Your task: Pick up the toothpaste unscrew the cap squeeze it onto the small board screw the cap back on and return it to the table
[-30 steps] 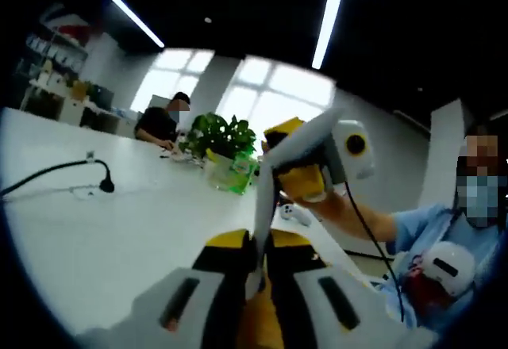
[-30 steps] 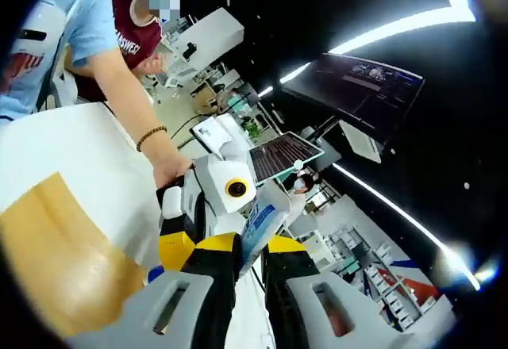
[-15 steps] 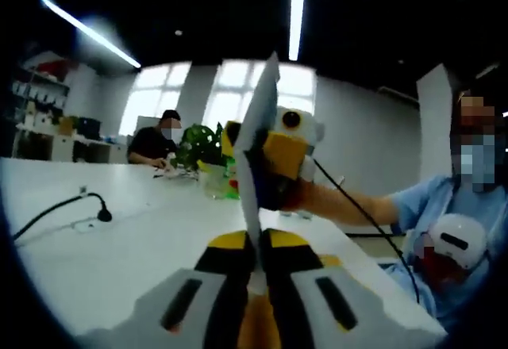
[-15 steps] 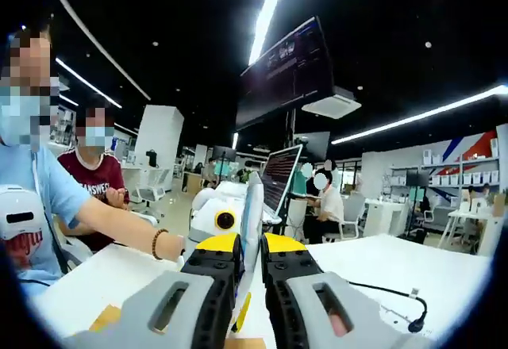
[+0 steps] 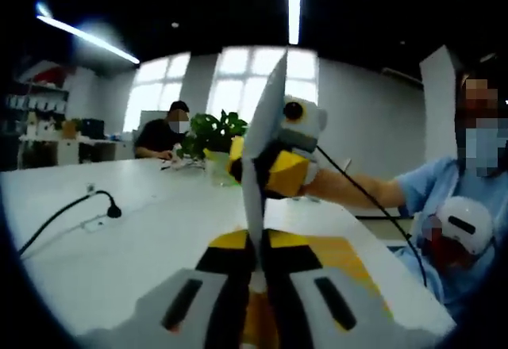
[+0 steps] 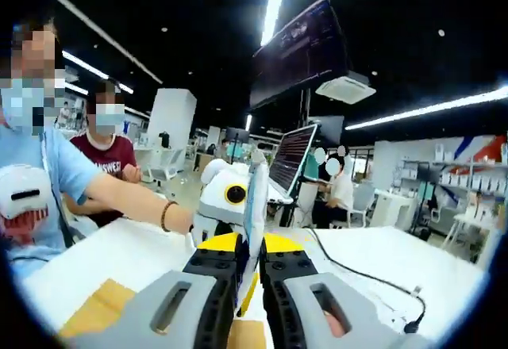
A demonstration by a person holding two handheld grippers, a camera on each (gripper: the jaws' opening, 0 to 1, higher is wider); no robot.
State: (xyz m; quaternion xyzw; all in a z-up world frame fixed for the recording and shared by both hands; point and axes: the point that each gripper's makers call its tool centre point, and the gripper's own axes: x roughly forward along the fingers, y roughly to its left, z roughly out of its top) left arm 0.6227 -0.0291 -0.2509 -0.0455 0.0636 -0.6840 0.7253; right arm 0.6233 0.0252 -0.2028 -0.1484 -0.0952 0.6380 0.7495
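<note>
At the centre of the left gripper view, the toothpaste (image 5: 258, 166) tube stands nearly upright, seen edge-on as a thin pale blade rising from between the jaws of the left gripper (image 5: 258, 274), which are closed tight on its lower part. Just right of the tube's upper half sits the right gripper (image 5: 278, 170), its yellow and black jaws pressed against the tube, with the person's hand behind it.

In the lower middle of the right gripper view the right gripper (image 6: 250, 266) has its jaws drawn almost together on the same tube (image 6: 254, 206), which runs up the middle of the frame to a narrow tip. The left gripper (image 6: 226, 206) shows right behind it, left of centre, touching the tube.

So the tube is lifted off the worktop (image 5: 119, 246) and held between both tools. I judge this to be the cap stage, unscrewing or screwing back; which end is the cap, and whether it is on, I cannot tell. The next move would call for one gripper to hold the body steady while the other turns about the tube's long axis without crushing it.

The small board (image 6: 99, 313) lies at lower left of the right gripper view, tan, and appears again at lower right of centre in the left gripper view (image 5: 341, 258). No toothpaste is visible on it.

No brand or lettering on the tube can be read. A red shirt in the background carries print too blurred to make out.
</note>
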